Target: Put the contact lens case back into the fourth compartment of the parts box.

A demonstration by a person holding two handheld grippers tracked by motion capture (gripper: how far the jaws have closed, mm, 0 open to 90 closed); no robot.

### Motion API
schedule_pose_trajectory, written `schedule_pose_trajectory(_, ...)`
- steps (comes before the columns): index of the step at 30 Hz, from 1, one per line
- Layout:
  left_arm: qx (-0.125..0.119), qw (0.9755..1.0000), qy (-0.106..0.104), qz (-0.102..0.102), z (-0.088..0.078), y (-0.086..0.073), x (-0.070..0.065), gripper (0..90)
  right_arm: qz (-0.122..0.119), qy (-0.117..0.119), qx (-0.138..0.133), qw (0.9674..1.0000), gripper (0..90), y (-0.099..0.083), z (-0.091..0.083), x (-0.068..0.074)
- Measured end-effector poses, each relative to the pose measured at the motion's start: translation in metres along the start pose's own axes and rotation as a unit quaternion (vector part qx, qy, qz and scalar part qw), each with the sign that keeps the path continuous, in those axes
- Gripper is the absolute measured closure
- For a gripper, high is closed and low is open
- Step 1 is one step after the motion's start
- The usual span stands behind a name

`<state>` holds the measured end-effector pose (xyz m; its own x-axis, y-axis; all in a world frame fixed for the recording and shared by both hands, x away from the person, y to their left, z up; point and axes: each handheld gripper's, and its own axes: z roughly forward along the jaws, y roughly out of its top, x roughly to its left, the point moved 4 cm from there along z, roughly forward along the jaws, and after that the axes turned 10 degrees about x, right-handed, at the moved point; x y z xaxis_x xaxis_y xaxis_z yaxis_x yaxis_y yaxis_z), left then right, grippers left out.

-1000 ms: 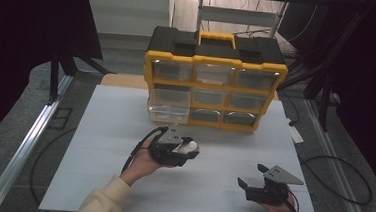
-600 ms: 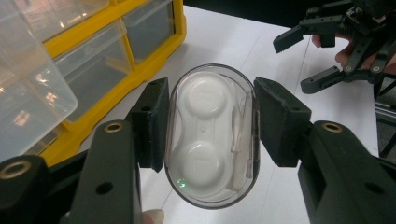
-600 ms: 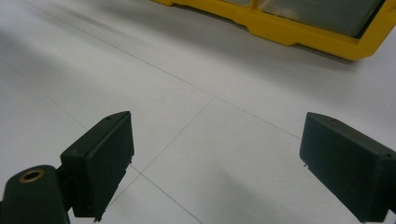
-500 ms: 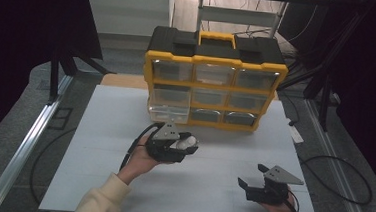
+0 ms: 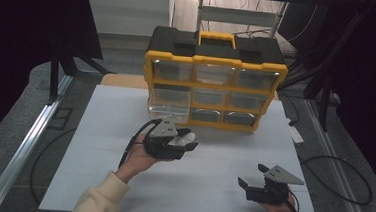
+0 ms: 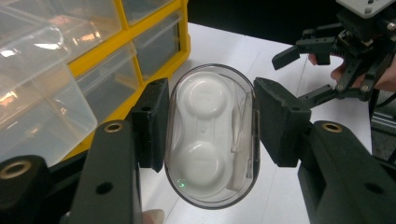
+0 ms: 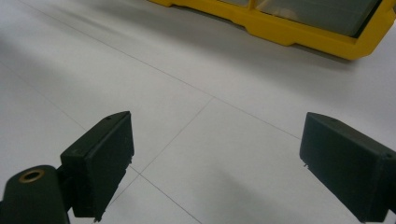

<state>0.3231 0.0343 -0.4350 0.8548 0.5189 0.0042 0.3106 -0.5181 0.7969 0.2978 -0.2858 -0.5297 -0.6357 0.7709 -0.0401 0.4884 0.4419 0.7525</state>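
Clear oval plastic case [image 6: 212, 140], white two-cup insert inside, like a contact lens holder. Clamped by its long sides between the left gripper's [image 5: 189, 141] pads, off the white table [image 5: 93, 144], just in front of the yellow drawer cabinet [image 5: 212, 82].

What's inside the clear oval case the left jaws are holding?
Inside the clear oval plastic case: a white two-cup contact-lens holder and a clear slim tool alongside. The cups' contents are covered.
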Motion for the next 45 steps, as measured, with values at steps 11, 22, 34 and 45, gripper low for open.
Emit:
schedule_pose_trajectory(11,-0.01,0.9998,0.009,-0.015,-0.007,0.005,0.003,48.4,0.0,0.0,0.0,1.0,10.6,0.0,0.0,0.0)
schedule_pose_trajectory(22,-0.023,0.9994,0.014,-0.023,-0.014,0.011,0.007,48.4,0.0,-0.001,-0.001,1.0,10.5,0.0,0.0,0.0)
schedule_pose_trajectory(34,-0.044,0.9985,0.013,-0.03,-0.024,0.018,0.011,48.5,-0.001,-0.001,0.0,1.0,10.6,0.0,0.0,0.0)
schedule_pose_trajectory(45,-0.065,0.997,0.018,-0.037,-0.035,0.023,0.016,48.4,-0.002,0.0,0.0,1.0,10.6,0.0,0.0,0.0)
